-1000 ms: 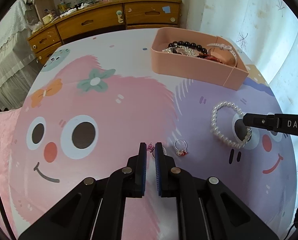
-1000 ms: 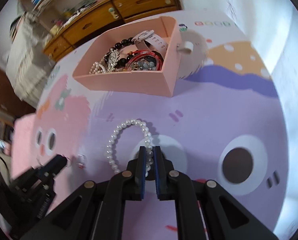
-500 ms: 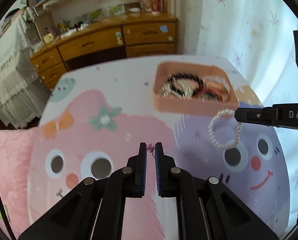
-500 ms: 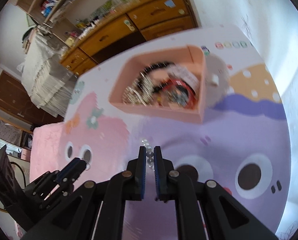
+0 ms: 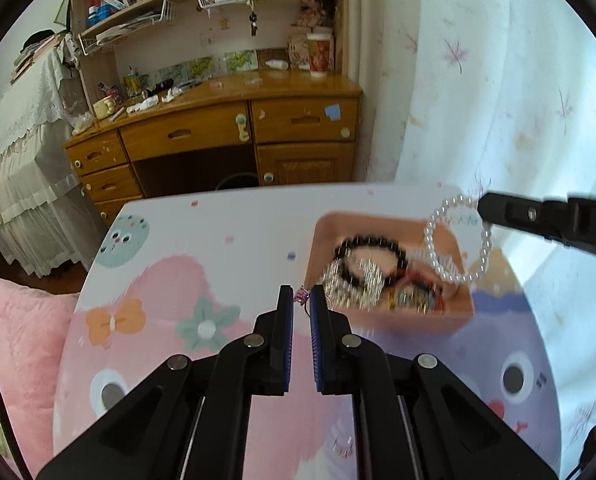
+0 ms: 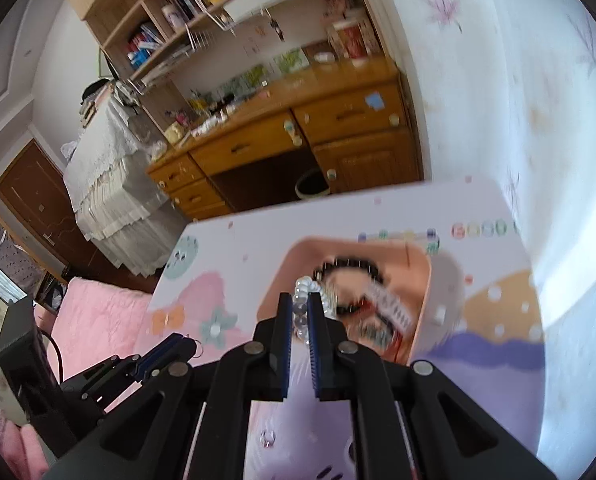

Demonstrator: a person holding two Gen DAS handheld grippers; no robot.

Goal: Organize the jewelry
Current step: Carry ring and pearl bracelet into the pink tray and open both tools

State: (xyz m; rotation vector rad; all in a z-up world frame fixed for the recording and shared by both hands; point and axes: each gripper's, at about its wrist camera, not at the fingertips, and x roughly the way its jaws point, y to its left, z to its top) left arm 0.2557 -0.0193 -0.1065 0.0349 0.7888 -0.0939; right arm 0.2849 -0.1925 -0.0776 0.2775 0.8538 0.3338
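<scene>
Dangling above the pink tray (image 5: 381, 322), the pearl bracelet (image 5: 457, 240) hangs clamped in the right claw (image 6: 301, 312).

A table (image 5: 258, 216) covered by a cartoon-printed cloth (image 5: 146, 320) in pink and purple carries a pink tray (image 5: 417, 322) at its far right. A small ring (image 6: 266, 437) lies on the cloth nearer, on the purple part.
</scene>
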